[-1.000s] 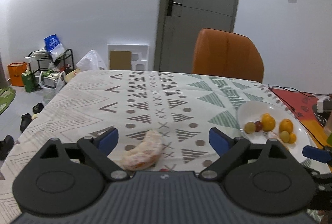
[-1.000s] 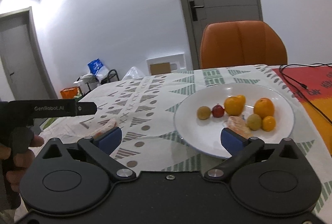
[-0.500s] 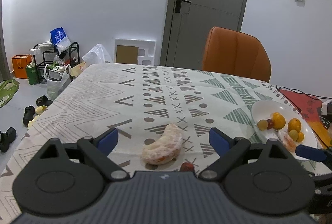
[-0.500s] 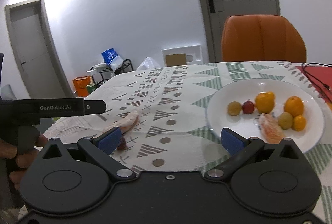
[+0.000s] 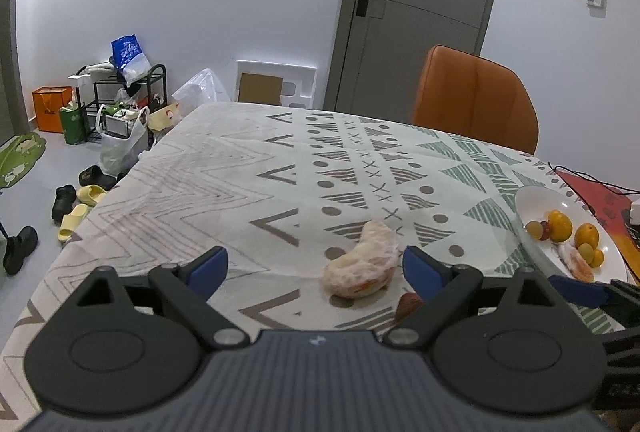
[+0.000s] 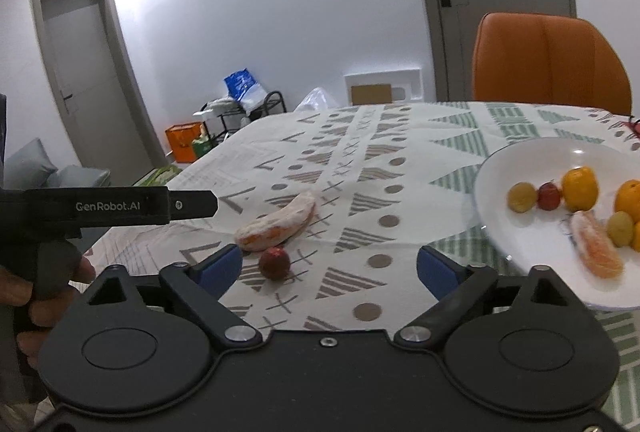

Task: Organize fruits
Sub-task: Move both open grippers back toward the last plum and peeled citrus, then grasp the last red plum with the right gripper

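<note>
Both the left gripper (image 5: 316, 264) and the right gripper (image 6: 329, 266) are held wide apart and empty above the patterned tablecloth (image 5: 280, 168), where a peeled citrus piece (image 5: 362, 266) and a small red fruit (image 6: 274, 263) are seen beside the white plate (image 6: 496, 168)

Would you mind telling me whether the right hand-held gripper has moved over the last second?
Yes. The right hand-held gripper swung left: the white plate slid toward the frame's right edge.

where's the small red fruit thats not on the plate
In the right wrist view the small red fruit lies on the tablecloth, just in front of the peeled citrus segment and well left of the white plate.
</note>
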### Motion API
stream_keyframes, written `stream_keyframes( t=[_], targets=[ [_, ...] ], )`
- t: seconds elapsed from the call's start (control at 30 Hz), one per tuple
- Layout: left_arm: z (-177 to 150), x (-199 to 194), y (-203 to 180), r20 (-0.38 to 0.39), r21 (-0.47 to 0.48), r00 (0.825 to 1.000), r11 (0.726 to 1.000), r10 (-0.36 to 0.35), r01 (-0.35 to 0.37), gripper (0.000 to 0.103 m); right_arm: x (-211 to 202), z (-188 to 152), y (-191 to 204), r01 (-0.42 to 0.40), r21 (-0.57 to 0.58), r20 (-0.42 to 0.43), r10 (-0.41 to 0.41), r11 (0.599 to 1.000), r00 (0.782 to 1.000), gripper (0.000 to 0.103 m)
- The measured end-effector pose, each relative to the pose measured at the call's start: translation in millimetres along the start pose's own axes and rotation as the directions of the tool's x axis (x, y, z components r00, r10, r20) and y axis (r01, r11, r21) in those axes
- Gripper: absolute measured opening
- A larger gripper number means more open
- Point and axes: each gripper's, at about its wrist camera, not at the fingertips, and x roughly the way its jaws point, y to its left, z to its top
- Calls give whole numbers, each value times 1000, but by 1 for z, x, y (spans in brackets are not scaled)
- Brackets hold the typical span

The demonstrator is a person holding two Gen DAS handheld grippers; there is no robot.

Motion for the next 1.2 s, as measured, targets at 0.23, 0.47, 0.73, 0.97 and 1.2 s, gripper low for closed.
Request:
stream_keyframes(
  t=[0.23, 0.47, 0.73, 0.97, 1.2],
  targets=[
    [-3, 2, 17, -16, -26, 999, 999, 30, -31, 93, 15, 1, 13, -35, -19, -24, 34, 999, 999, 85],
    [-1, 2, 29, -19, -30, 999, 998, 47, -47, 93, 33, 2, 24, -56, -35, -53, 54, 998, 997, 74],
    [-3, 5, 36, -29, -37, 999, 998, 45, -46, 93, 52, 1, 32, -68, -56, -99, 62, 996, 993, 67],
    [-2, 10, 37, -36, -39, 999, 998, 40, -41, 93, 62, -1, 32, -43, -79, -115, 34, 996, 993, 24],
    [-2, 18, 27, -41, -27, 999, 1000, 14, -15, 92, 52, 2, 20, -34, -48, -95, 30, 998, 995, 22]
  ],
)
